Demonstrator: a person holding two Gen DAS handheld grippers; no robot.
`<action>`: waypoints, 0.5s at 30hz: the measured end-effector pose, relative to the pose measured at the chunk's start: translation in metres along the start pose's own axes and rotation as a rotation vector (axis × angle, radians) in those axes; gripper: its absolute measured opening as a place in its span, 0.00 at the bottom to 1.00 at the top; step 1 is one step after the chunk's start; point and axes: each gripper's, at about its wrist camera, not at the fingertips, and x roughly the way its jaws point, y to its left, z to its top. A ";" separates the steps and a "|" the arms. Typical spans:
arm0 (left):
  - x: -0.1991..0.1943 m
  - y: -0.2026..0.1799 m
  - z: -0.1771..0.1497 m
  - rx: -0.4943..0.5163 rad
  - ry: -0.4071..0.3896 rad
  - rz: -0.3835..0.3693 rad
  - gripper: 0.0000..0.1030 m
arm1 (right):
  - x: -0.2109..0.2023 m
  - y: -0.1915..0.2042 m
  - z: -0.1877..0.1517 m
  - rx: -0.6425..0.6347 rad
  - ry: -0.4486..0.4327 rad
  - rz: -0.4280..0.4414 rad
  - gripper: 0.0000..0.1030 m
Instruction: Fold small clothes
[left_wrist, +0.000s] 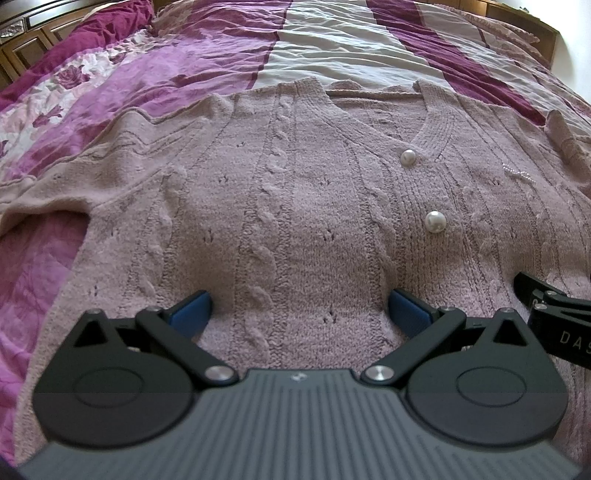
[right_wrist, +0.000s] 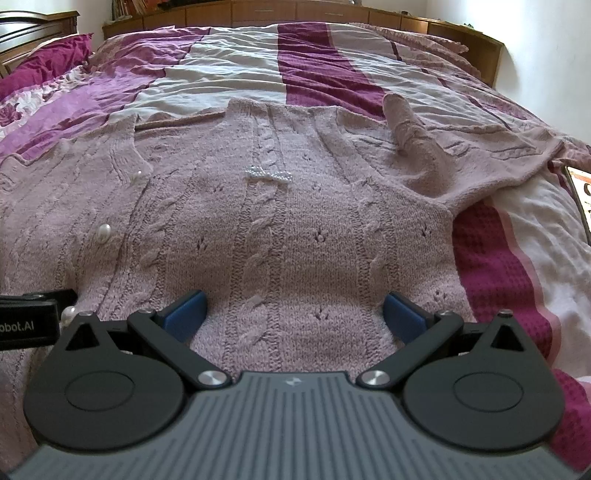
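A pale pink cable-knit cardigan (left_wrist: 295, 192) (right_wrist: 288, 229) with pearl buttons (left_wrist: 434, 221) lies flat, front up, on the bed. My left gripper (left_wrist: 299, 312) hovers open over its lower left half, blue pads wide apart, nothing between them. Over the lower right half my right gripper (right_wrist: 293, 312) is also open, with only knit below it. A small pearl bow (right_wrist: 269, 174) decorates the right chest. The left sleeve (left_wrist: 44, 192) stretches out sideways; the right sleeve (right_wrist: 417, 147) is bunched and folded up near the shoulder. Each gripper's edge shows in the other's view.
The bed is covered by a striped magenta, lilac and grey duvet (right_wrist: 229, 77). A floral pillow (left_wrist: 55, 96) lies at the far left. Wooden headboard cabinets (right_wrist: 369, 14) run along the back. A waffle-knit magenta and white blanket (right_wrist: 498, 266) and a flat card (right_wrist: 581, 199) lie at the right.
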 end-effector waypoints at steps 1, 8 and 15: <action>0.000 0.000 0.000 0.001 0.001 -0.001 1.00 | 0.000 0.000 0.000 0.001 0.001 0.000 1.00; 0.000 -0.001 0.002 0.006 0.013 0.002 1.00 | 0.000 -0.002 0.002 -0.004 0.011 0.016 1.00; 0.001 -0.001 0.003 0.008 0.015 0.002 1.00 | 0.003 -0.002 0.003 -0.006 0.016 0.021 1.00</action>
